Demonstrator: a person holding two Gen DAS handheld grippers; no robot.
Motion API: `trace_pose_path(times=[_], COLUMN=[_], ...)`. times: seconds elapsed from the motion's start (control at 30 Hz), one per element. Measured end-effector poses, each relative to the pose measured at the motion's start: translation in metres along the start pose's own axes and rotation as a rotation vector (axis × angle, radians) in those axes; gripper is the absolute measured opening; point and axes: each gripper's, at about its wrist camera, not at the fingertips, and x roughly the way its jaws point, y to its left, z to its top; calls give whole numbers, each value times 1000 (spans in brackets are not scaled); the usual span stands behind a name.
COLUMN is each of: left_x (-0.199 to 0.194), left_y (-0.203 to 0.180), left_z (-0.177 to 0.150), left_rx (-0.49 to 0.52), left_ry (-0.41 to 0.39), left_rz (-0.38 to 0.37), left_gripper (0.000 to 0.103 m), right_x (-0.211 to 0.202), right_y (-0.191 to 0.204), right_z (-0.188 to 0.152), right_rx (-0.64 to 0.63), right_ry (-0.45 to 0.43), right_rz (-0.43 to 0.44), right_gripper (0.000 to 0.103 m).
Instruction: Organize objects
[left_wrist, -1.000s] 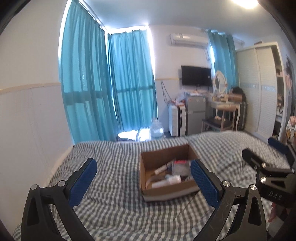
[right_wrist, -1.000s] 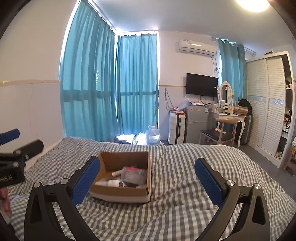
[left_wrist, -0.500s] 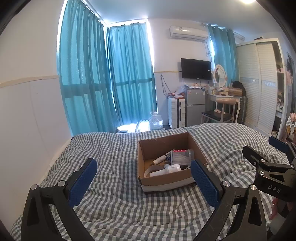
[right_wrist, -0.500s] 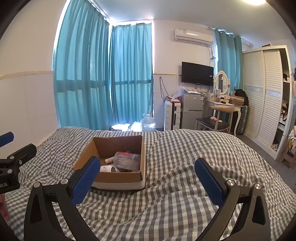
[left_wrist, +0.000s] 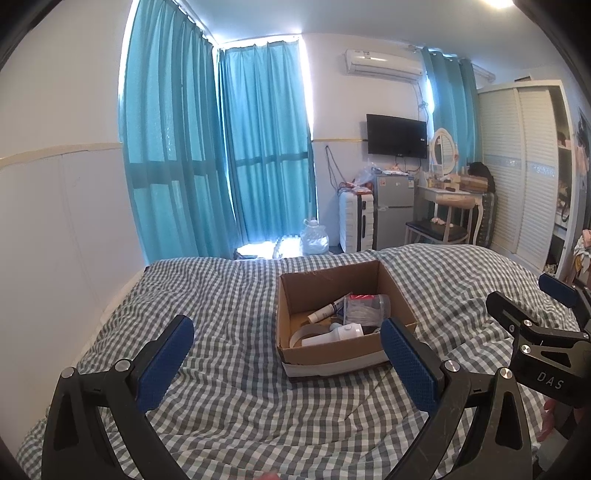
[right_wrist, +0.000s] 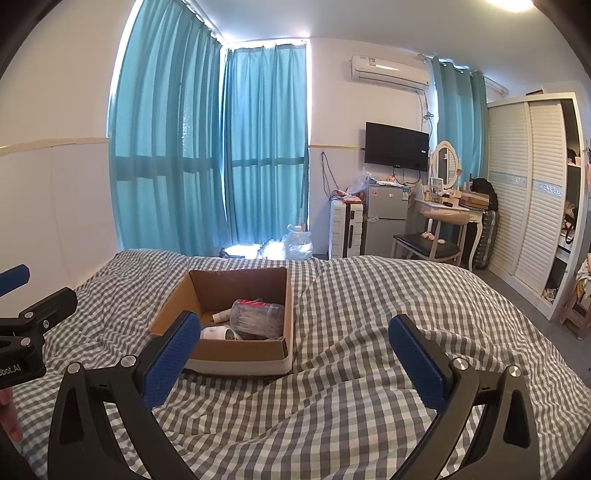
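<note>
An open cardboard box (left_wrist: 325, 284) sits on the grey checked bed (left_wrist: 229, 306); it also shows in the right wrist view (right_wrist: 243, 286). Inside lie a clear plastic jar with a red lid (left_wrist: 367, 306), a white tube (left_wrist: 325, 314), a white bottle (left_wrist: 338, 334) and a tape roll (left_wrist: 301, 334). My left gripper (left_wrist: 286, 360) is open and empty, just before the box. My right gripper (right_wrist: 297, 356) is open and empty, to the box's right; it also shows in the left wrist view (left_wrist: 543, 310).
A white wall (left_wrist: 55, 221) runs along the bed's left side. Beyond the bed's far end are blue curtains (left_wrist: 258, 147), a water jug (left_wrist: 314, 238), a suitcase (left_wrist: 356, 221), a small fridge (left_wrist: 393, 210), a dressing table with stool (left_wrist: 447, 210) and a wardrobe (left_wrist: 524, 177).
Both views have come a little nearer to the box and sit higher, so its contents show more fully. Both grippers stay open and empty.
</note>
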Motion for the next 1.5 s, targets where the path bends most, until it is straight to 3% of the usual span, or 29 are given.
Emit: trace_pose_path(times=[1.5], left_x=[6], left_y=[-2], left_z=[-13], left_rx=[21], left_ry=[50], left_rz=[-20], left_gripper=[103], right_x=[4], right_y=[12], right_z=[-6], right_rx=[-27], right_ry=[19], right_rz=[9], right_gripper=[102])
